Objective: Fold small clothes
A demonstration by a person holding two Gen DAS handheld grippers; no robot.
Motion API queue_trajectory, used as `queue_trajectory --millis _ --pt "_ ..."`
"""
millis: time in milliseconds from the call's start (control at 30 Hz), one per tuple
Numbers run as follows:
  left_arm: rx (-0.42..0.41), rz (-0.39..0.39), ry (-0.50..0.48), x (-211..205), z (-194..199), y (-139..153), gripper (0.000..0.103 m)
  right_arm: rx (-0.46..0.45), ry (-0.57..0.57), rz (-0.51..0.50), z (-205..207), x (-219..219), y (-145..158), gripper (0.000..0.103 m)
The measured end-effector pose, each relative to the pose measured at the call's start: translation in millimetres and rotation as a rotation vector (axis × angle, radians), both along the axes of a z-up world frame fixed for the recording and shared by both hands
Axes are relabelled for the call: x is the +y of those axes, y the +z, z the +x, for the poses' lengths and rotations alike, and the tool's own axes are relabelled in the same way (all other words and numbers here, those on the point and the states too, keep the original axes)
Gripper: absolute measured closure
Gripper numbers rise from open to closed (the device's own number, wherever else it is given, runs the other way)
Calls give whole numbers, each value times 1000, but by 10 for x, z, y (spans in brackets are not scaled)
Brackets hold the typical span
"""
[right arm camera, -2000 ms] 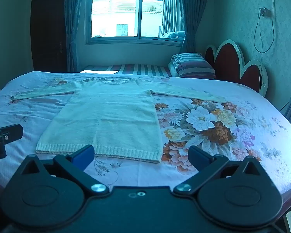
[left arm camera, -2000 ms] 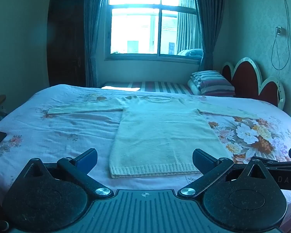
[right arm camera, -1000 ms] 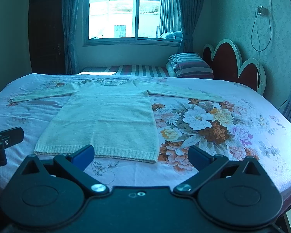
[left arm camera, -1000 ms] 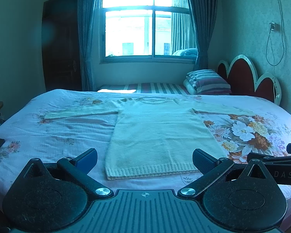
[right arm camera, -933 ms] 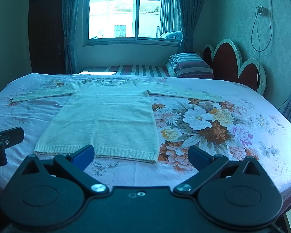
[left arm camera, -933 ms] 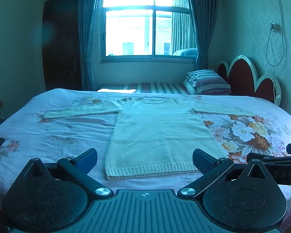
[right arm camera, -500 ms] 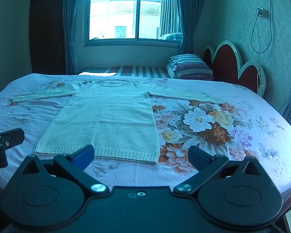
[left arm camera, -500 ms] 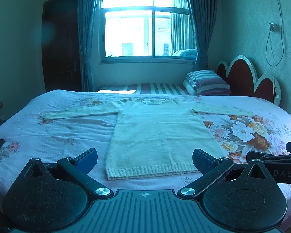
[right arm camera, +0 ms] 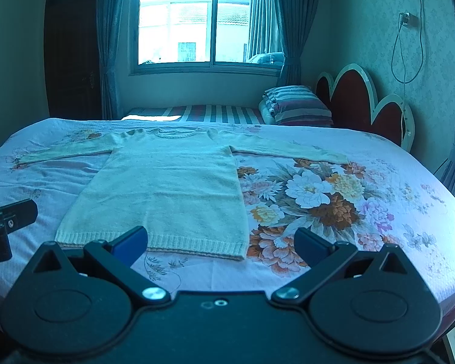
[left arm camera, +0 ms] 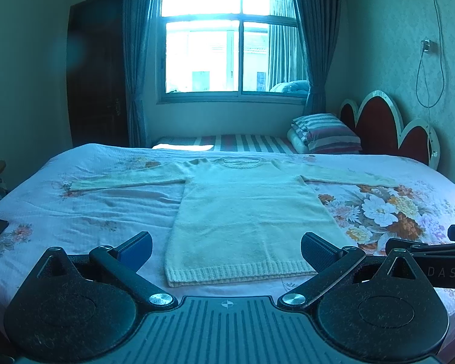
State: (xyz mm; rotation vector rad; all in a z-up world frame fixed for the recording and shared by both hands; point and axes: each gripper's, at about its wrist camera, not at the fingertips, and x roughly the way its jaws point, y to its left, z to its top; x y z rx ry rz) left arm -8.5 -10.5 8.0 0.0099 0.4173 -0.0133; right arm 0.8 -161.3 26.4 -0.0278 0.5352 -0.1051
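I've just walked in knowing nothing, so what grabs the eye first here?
A pale long-sleeved sweater lies flat in the middle of the floral bedspread, sleeves stretched out sideways. Behind it a bright window glows. Low in front, each gripper holds its jaws wide apart, short of the hem.

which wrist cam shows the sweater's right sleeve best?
Right wrist view: the sweater has its right sleeve nearer centre, cuff clear. Left wrist view shows that sleeve too, but farther off to the side.
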Motion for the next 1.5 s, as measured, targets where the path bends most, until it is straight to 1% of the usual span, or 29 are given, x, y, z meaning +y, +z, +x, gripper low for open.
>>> queue_trajectory --millis 1233,1367,1433,1500 --pt "7 2 -6 -9 72 -14 0 -2 -20 8 37 -19 6 0" --pt "39 -25 -4 40 165 -32 0 -27 1 62 51 -116 20 0" --pt "28 -56 3 110 251 -9 0 -49 15 88 84 -199 61 0" --pt "16 -81 15 175 391 31 0 -75 -4 82 166 -293 104 0"
